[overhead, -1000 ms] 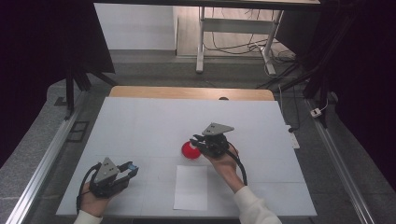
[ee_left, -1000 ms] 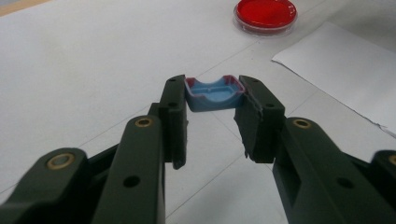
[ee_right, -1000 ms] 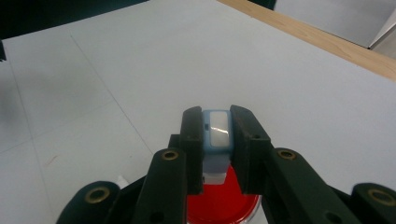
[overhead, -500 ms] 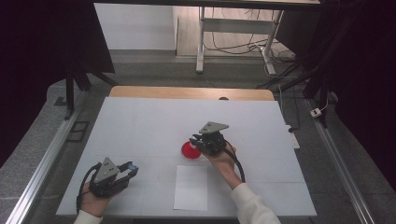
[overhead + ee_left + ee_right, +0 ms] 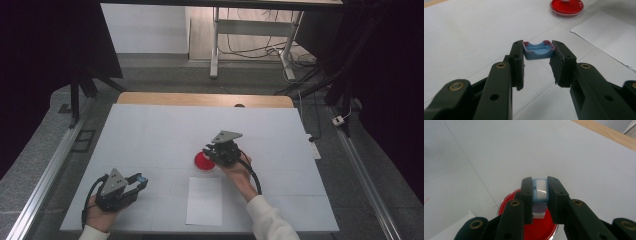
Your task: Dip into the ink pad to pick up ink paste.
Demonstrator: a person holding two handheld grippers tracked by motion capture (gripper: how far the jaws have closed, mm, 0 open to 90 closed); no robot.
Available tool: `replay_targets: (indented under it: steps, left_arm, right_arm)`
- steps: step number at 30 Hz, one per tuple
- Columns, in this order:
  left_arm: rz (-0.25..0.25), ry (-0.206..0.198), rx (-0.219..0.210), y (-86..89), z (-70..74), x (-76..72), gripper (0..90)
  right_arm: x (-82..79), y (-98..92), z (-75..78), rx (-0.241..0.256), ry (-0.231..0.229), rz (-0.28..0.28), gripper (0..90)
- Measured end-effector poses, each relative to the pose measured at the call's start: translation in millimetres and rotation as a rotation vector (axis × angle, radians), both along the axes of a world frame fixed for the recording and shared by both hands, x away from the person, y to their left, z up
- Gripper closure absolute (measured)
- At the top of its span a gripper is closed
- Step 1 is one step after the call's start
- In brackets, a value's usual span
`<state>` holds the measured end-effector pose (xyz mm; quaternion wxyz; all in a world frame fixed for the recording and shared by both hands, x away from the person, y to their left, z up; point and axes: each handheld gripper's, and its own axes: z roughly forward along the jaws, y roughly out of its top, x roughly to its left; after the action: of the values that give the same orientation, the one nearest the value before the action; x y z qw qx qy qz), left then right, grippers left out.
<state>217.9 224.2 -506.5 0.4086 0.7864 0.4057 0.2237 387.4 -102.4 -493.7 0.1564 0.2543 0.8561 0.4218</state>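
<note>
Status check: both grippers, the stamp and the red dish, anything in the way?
Left gripper shut on blue cap, near table edge. Right gripper shut on blue stamp, above red dish. White paper beside dish; nothing blocking.

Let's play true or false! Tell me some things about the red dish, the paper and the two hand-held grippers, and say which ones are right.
1. The right hand-held gripper grips a small blue block above the red dish. True.
2. The left hand-held gripper is empty. False: it grips a small blue cap between its jaws.
3. The sheet of paper lies on the white table, on the near side of the red dish. True.
4. The red dish sits on the sheet of paper. False: it sits on the table, just beyond the paper.
5. Both hand-held grippers are over the red dish. False: the left one is far to the left, near the table's front edge.
</note>
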Motion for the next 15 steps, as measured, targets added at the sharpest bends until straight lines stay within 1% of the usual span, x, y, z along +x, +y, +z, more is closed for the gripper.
replay_targets:
  steps: [6,15]
  left_arm:
    - [0.000,-0.001,-0.001,0.2,0.1,-0.1,64.5]
    - [0.001,-0.002,-0.002,0.3,0.2,-0.2,64.5]
  right_arm:
    - [0.7,2.2,-3.3,-0.017,-0.002,-0.001,75.6]
    - [2.1,1.7,-4.6,-0.012,0.009,-0.006,75.6]
